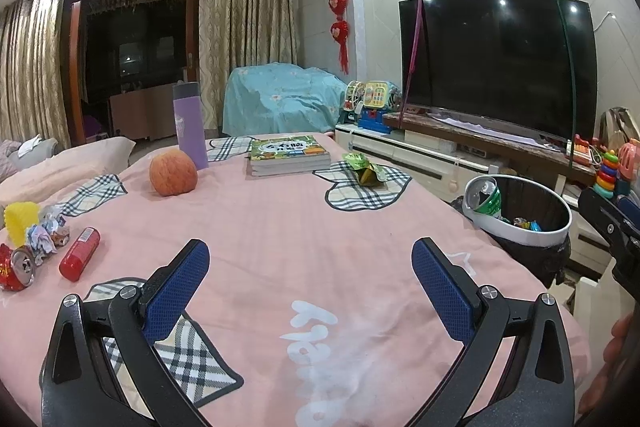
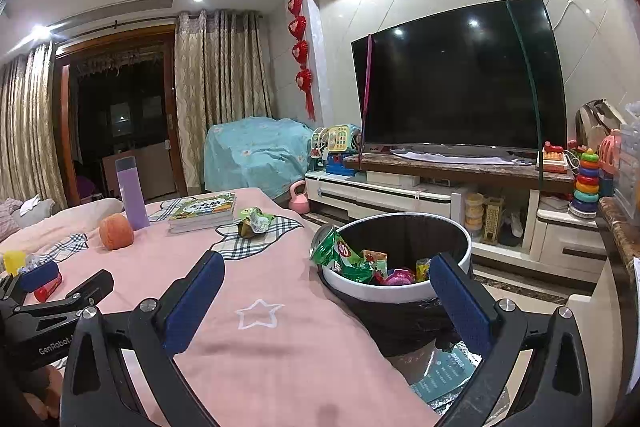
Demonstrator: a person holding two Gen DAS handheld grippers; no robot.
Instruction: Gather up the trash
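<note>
My left gripper (image 1: 311, 255) is open and empty above the pink tablecloth (image 1: 280, 227). My right gripper (image 2: 326, 269) is open and empty, near the white-rimmed trash bin (image 2: 460, 233) beside the table; the bin also shows in the left wrist view (image 1: 520, 233). A crushed green can (image 2: 326, 247) leans on the bin's rim, with wrappers inside. On the table lie a green snack wrapper (image 1: 364, 169), a crushed red can (image 1: 18, 267), crumpled paper (image 1: 46, 233), a yellow cup (image 1: 20, 221) and a red tube (image 1: 80, 253).
An orange fruit (image 1: 173, 173), a purple bottle (image 1: 190, 125) and stacked books (image 1: 288, 155) stand at the table's far side. A TV (image 1: 492, 63) on a cabinet with toys is to the right. A sofa is at the left.
</note>
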